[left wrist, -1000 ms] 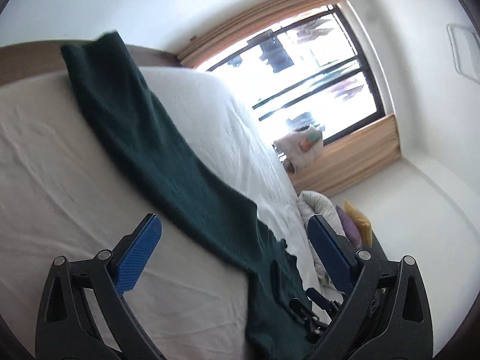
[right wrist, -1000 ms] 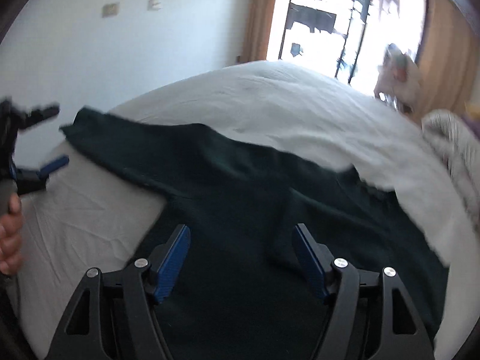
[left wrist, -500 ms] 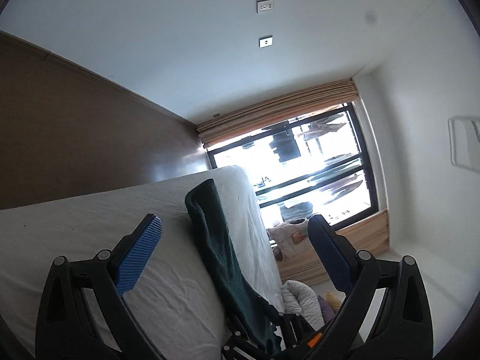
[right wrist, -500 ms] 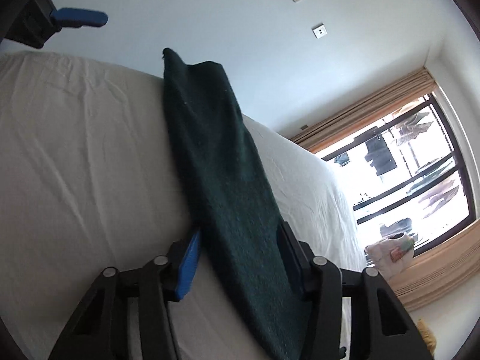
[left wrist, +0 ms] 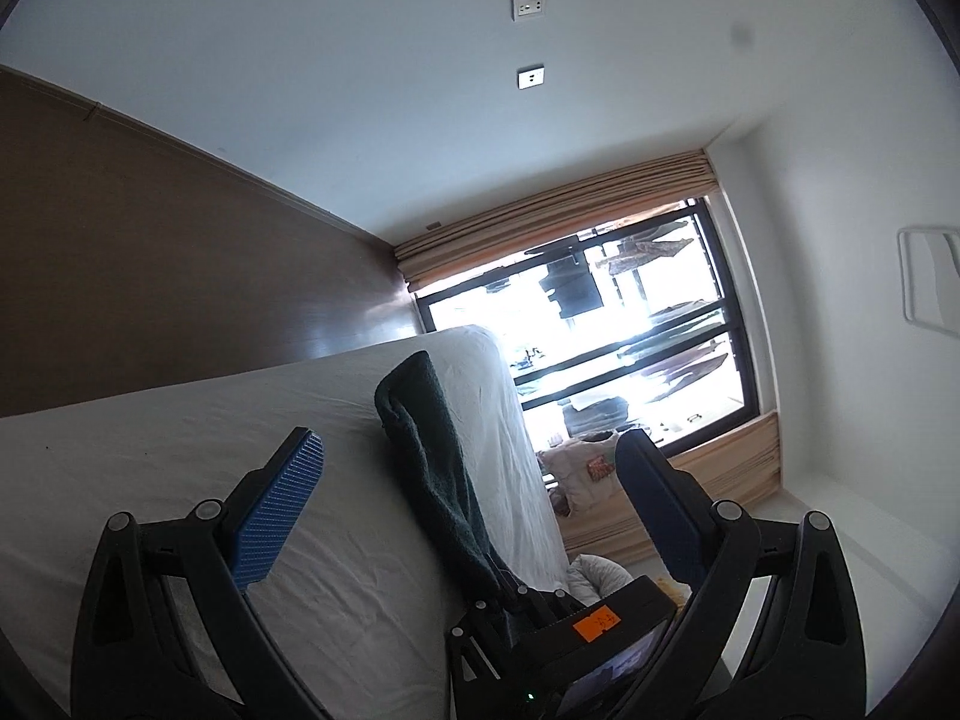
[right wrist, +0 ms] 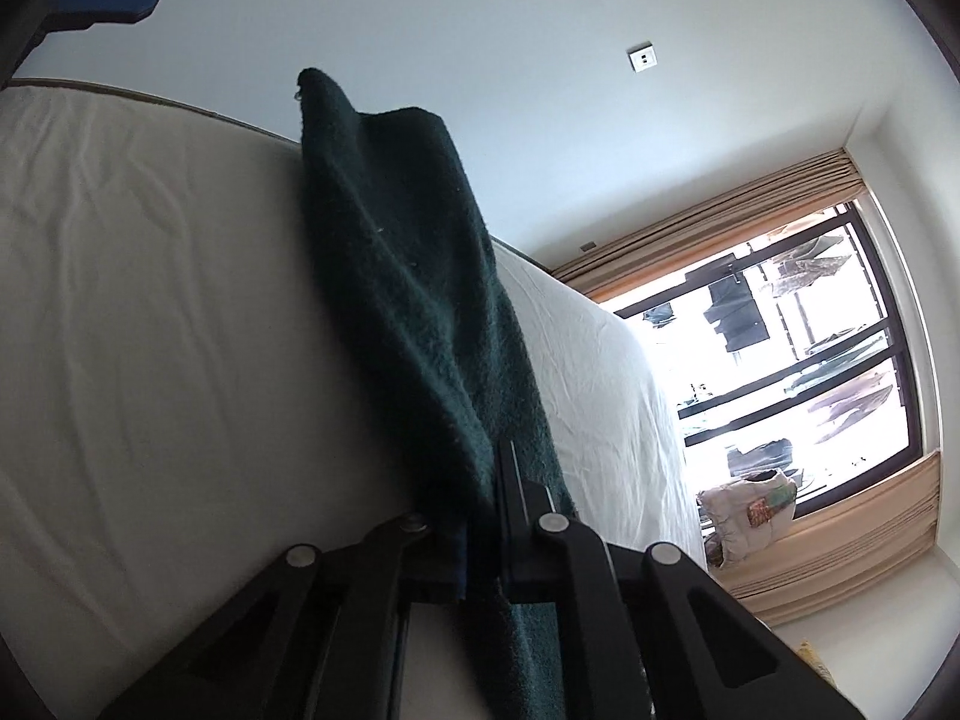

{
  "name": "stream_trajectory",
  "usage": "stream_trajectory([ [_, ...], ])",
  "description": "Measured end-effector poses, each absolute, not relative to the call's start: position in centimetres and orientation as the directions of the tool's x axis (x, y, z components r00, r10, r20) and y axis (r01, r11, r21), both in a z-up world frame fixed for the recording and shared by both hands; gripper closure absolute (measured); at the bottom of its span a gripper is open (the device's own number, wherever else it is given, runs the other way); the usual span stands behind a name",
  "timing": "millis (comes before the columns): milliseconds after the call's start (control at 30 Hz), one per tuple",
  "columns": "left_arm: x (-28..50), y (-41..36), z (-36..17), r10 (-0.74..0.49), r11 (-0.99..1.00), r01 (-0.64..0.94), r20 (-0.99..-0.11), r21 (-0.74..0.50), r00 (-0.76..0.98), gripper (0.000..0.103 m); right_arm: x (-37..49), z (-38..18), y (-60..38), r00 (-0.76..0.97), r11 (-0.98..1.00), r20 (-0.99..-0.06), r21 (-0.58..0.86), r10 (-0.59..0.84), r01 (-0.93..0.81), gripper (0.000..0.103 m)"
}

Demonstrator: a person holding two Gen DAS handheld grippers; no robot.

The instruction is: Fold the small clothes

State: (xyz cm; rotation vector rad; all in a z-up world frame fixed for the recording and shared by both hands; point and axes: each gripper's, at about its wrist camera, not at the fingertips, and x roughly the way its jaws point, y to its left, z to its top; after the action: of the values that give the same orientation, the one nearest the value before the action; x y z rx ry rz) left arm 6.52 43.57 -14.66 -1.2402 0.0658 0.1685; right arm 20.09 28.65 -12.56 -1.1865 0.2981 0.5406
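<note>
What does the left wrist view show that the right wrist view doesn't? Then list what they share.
Left wrist only: the brown wall panel, the right gripper seen from outside with its orange sticker, and the left gripper with jaws wide apart and nothing between them.

Right wrist only: its pads shut on the near end of the dark green garment.

Both: that garment on the white bed, the window, the tan curtain.

Lit by daylight from the window (left wrist: 606, 354), blown out to white glare in both views. Soft, even, cool light on the walls and sheet (right wrist: 150, 330); cloth (right wrist: 414, 312) dark, little detail. Sharp, no motion blur. Strong fisheye bending, black corners.
</note>
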Motion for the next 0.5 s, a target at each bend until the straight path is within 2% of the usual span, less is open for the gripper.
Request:
stream_trajectory([
  [133, 7.5, 42.9, -14.6, 0.060, 0.331, -0.169, -0.158, -0.928, 0.986, 0.004, 19.9, -12.8, 28.3, 0.829, 0.262, -0.495, -0.790, 0.261, -0.554, 0.095],
  [500, 7.1, 42.8, -14.7, 0.071, 0.326, -0.153, -0.138, -0.933, 0.988, 0.003, 20.8, -12.1, 28.2, 0.806, 0.318, -0.526, -0.741, 0.274, -0.592, 0.096],
])
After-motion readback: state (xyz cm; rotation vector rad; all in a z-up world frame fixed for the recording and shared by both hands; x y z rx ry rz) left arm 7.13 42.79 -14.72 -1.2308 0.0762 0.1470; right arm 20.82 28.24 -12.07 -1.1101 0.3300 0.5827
